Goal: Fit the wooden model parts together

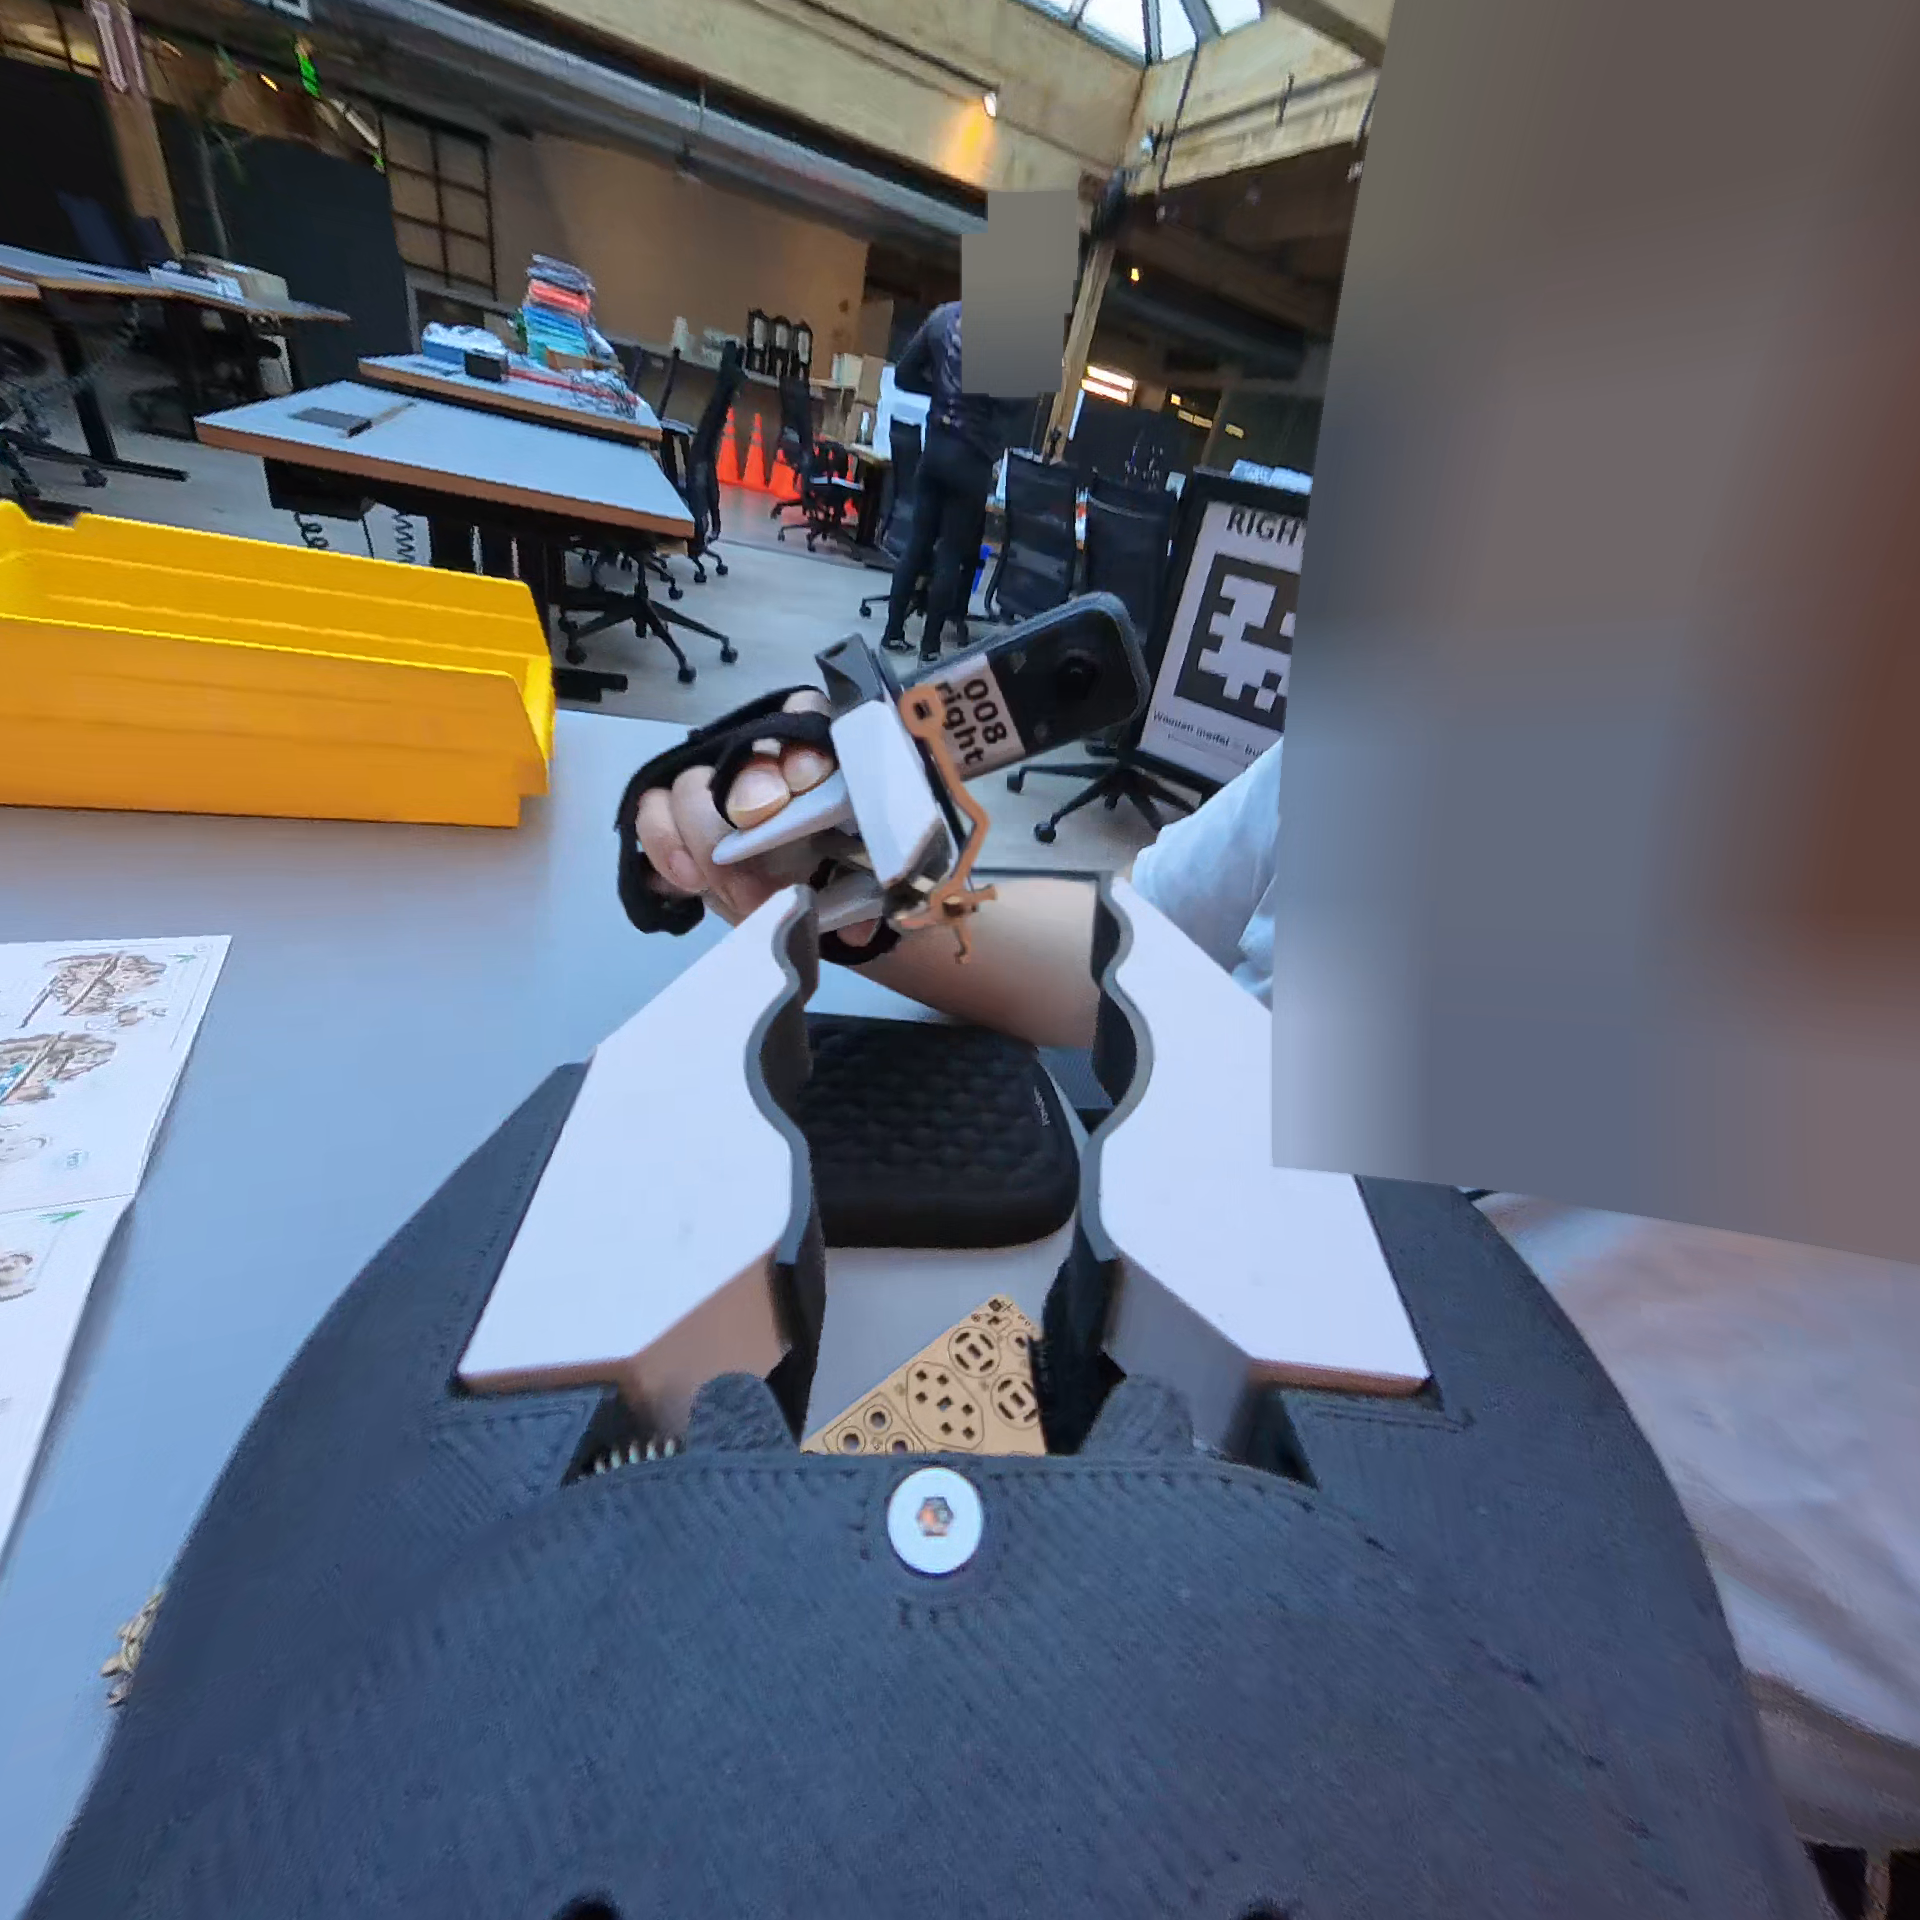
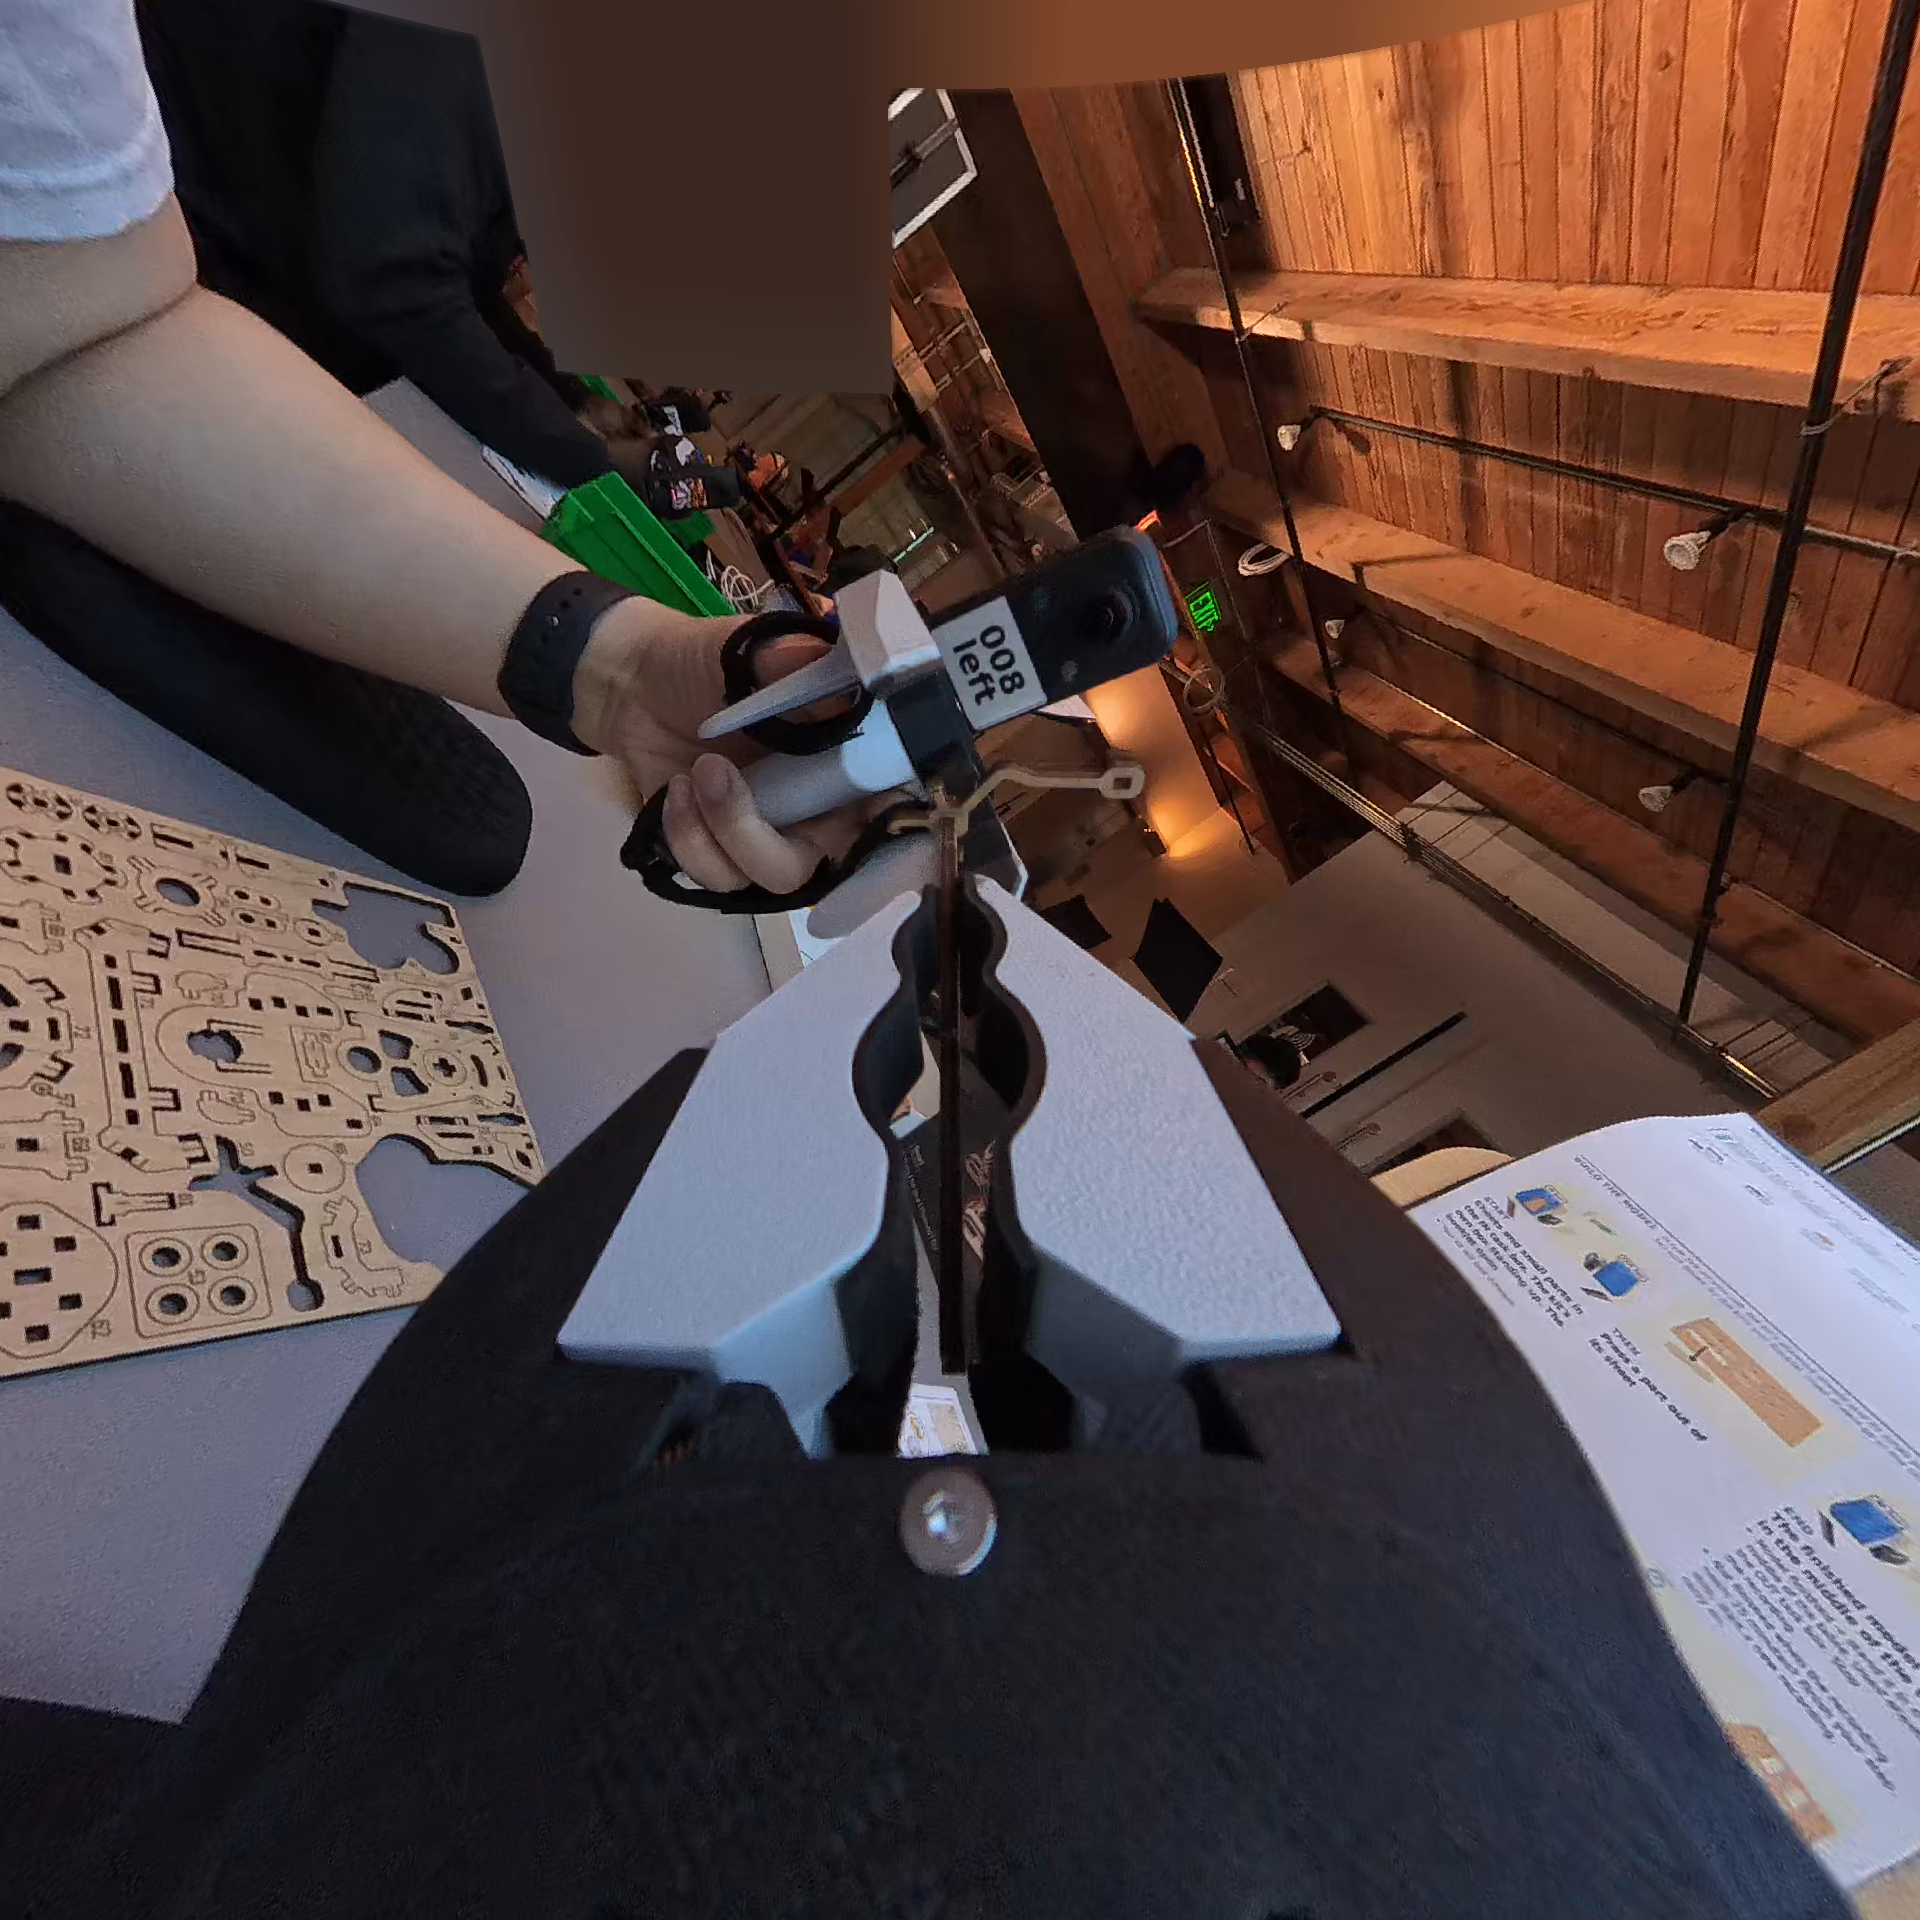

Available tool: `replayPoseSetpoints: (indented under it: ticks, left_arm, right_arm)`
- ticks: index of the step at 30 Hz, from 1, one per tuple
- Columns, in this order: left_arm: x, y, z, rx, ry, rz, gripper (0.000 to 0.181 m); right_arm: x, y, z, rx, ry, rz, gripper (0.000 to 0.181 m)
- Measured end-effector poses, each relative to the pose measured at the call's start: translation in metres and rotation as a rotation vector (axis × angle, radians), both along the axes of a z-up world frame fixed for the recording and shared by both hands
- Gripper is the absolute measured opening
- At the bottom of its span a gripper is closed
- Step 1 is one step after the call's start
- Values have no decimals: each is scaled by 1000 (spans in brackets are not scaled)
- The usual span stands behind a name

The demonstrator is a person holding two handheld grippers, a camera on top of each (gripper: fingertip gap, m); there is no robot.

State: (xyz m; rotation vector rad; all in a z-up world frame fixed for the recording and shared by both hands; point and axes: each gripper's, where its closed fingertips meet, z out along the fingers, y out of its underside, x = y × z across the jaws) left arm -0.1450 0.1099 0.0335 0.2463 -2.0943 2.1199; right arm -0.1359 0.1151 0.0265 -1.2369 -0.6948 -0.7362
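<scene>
My right gripper (image 2: 951, 894) is shut on a thin wooden part (image 2: 1039, 784). The part stands edge-on between the fingers, and a slim arm with a loop end sticks out past the tips. In the left wrist view the right gripper (image 1: 914, 891) is raised above the table and holds that part (image 1: 964, 821) just beyond my left gripper's tips. My left gripper (image 1: 951, 904) is open and empty, and points at the held part. A laser-cut wooden sheet (image 2: 208, 1091) with several parts and empty cut-outs lies flat on the grey table (image 2: 623, 956). It also shows in the left wrist view (image 1: 935, 1392).
A black padded rest (image 1: 925, 1132) lies under the person's right forearm. Instruction sheets lie on the table (image 1: 83, 1091) (image 2: 1714, 1403). Yellow bins (image 1: 260, 675) stand at the far left. A person stands among desks and chairs in the background. Left and right tips are no more than a few centimetres apart.
</scene>
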Motion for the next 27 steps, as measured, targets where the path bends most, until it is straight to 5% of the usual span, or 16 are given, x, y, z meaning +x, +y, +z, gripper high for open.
replayPoseSetpoints:
  ticks: [1, 7, 27]
  left_arm:
    - [-1, -4, -3, 24, -20, 11, 42]
    - [13, -4, -12, 128, -130, 154, 17]
    - [30, 2, -20, 232, -315, 300, 17]
  right_arm:
    - [1, 1, -2, -7, -17, -9, 1]
    - [9, 4, -8, -24, -76, -84, 0]
    - [22, 3, -8, -3, -326, -309, 1]
